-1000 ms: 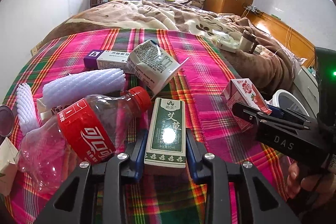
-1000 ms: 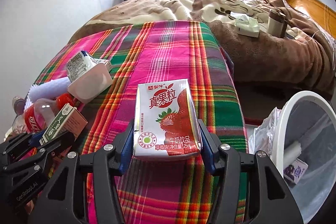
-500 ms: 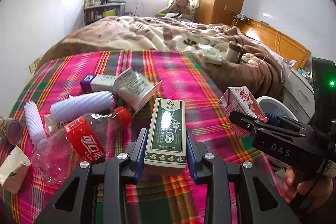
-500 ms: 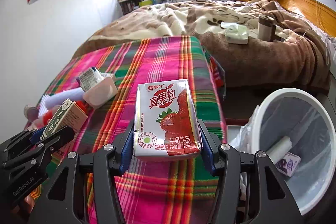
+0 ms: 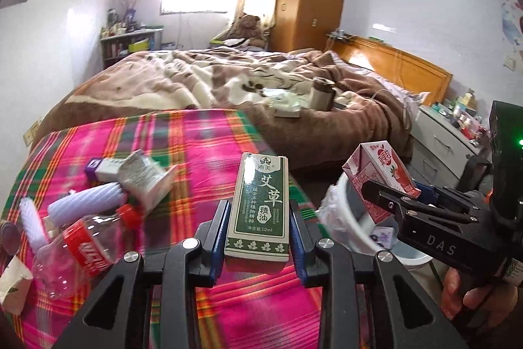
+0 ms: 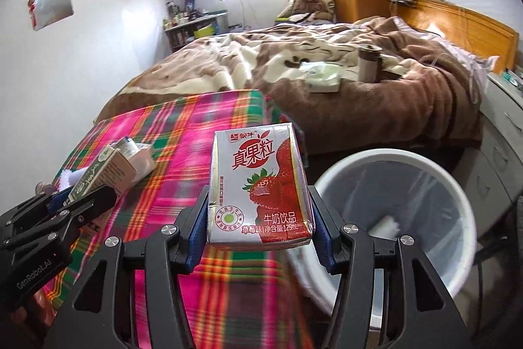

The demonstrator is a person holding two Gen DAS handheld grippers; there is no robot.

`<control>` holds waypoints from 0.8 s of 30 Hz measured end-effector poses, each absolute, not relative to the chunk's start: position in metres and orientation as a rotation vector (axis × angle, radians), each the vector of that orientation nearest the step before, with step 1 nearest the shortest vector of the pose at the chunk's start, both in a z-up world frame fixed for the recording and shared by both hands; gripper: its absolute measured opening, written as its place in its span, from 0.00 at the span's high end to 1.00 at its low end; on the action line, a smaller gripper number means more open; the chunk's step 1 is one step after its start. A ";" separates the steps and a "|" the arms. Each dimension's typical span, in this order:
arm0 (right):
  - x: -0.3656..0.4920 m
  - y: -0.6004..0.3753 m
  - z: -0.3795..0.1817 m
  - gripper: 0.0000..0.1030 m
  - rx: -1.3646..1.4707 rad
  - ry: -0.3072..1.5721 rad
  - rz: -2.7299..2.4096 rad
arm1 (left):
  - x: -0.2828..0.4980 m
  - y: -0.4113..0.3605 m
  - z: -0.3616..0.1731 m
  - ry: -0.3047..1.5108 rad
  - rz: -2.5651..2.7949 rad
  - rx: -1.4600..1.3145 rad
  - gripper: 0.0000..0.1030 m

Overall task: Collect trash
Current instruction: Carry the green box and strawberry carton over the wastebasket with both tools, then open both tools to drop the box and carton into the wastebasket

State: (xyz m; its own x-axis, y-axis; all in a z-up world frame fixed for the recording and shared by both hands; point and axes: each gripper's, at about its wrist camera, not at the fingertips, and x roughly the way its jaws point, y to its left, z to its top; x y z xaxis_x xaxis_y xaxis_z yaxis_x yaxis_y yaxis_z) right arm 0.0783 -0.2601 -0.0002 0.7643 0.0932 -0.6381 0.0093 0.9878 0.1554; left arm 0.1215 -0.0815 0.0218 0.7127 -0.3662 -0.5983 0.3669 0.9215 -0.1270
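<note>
Right tool [image 6: 260, 215] level, clamping strawberry milk carton [image 6: 260, 185] beside white bin [image 6: 408, 205].

Black hand-held gripper [image 5: 258, 229] frames, blue finger pads [image 5: 218, 226], silver screws, white "DAS" lettering

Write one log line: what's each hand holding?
left hand-held gripper: shut on green box | right hand-held gripper: shut on strawberry milk carton | white bin: beside

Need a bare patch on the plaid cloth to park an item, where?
Free: the far stretch of the plaid cloth between the purple-ended box and the brown blanket, plus the strip by its right edge. Crowded: the left side, with the cola bottle, white foam sleeve and torn carton.
</note>
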 end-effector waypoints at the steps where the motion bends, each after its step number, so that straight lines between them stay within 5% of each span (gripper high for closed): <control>1: 0.077 -0.264 0.000 0.46 0.156 0.697 0.038 | 0.121 -0.088 0.023 0.661 -0.419 0.004 0.67; 24: 0.065 -0.364 -0.027 0.46 0.216 0.765 -0.163 | 0.127 -0.226 0.000 0.746 -0.635 0.069 0.67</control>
